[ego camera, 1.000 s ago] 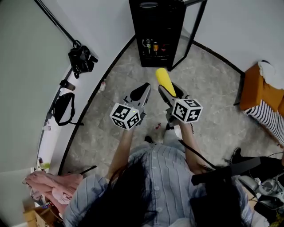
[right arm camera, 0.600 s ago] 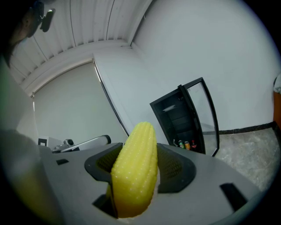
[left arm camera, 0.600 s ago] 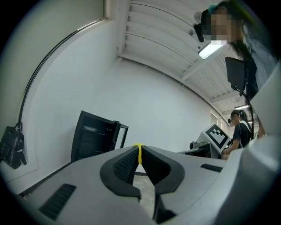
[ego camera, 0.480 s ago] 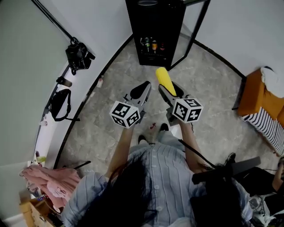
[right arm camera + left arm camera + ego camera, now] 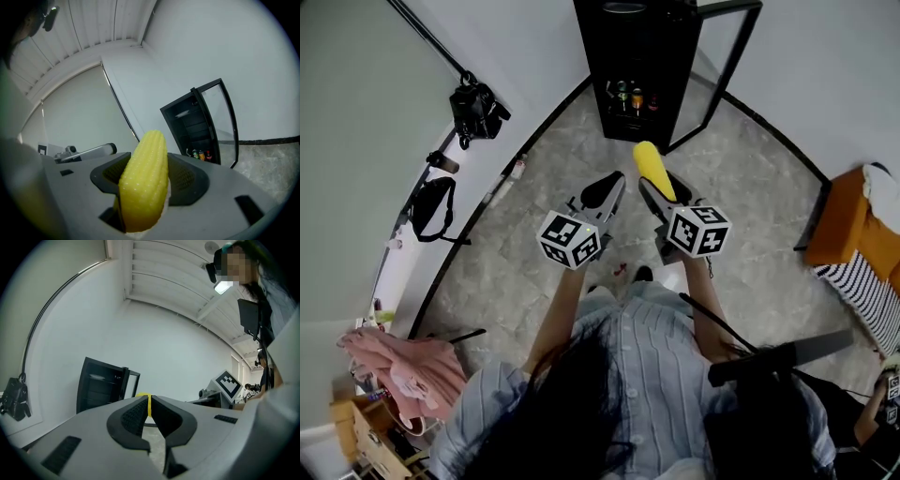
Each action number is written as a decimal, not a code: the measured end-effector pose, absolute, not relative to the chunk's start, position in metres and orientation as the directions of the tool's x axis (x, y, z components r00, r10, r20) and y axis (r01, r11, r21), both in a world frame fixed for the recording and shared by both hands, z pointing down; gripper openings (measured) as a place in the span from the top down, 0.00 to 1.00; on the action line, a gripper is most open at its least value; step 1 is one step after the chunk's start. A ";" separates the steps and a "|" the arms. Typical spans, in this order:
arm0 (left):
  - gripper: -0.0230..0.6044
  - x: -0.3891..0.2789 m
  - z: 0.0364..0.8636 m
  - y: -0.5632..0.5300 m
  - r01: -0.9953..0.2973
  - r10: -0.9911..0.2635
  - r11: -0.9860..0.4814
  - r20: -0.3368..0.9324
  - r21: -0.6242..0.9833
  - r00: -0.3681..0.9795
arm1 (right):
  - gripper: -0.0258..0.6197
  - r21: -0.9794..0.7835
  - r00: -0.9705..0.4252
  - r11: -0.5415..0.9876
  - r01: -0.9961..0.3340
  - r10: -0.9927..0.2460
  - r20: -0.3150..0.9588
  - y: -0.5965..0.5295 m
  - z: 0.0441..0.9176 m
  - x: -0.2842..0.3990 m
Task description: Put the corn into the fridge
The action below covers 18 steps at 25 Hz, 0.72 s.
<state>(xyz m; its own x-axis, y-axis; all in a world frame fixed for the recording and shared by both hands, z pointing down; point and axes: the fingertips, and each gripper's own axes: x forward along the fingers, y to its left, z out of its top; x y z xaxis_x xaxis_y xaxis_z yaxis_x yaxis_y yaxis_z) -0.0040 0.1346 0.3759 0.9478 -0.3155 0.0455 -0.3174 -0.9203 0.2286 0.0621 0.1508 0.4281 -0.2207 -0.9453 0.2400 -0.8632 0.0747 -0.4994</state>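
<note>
Right gripper [image 5: 664, 190] is clamped on the corn [image 5: 144, 178]. Pads sit on both sides of its lower half, and the tip sticks up past the jaws. In the head view the corn [image 5: 652, 169] is in the air in front of me, pointing toward the fridge [image 5: 633, 56].

Left gripper [image 5: 150, 405] is closed with nothing in it. The yellow sliver in the gap is just the corn beyond it.

Fridge is well ahead on the floor [image 5: 534, 253] with its door [image 5: 724, 70] swung open. There are a few bottles [image 5: 200, 154] on the low shelf.

Handling, my guess:
- The cob looks smooth and evenly moulded, so probably light and stiff.
- It is round and tapered, so it could twist or slide out tip-first.
- Best hold is across the thick middle, which is roughly where I have it.
- No need to squeeze hard.

Text: nothing readable. Bottle labels are too small. The marker cubes [image 5: 698, 232] carry only square patterns, no writing. No brand visible on the fridge.
</note>
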 end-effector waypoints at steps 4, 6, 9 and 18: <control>0.95 0.002 0.374 0.132 -0.338 -0.339 -0.913 0.040 0.226 0.940 | 0.58 -0.496 -0.244 0.098 -0.863 -0.940 0.238 0.147 0.427 0.068; 0.95 0.003 0.374 0.133 -0.348 -0.349 -0.910 0.036 0.228 0.936 | 0.58 -0.494 -0.255 0.109 -0.863 -0.937 0.239 0.147 0.427 0.069; 0.95 0.004 0.373 0.133 -0.359 -0.363 -0.904 0.028 0.232 0.931 | 0.58 -0.496 -0.270 0.120 -0.860 -0.932 0.241 0.147 0.427 0.070; 0.95 0.014 0.381 0.135 -0.378 -0.380 -0.893 0.041 0.245 0.924 | 0.58 -0.526 -0.288 0.120 -0.842 -0.925 0.248 0.149 0.437 0.083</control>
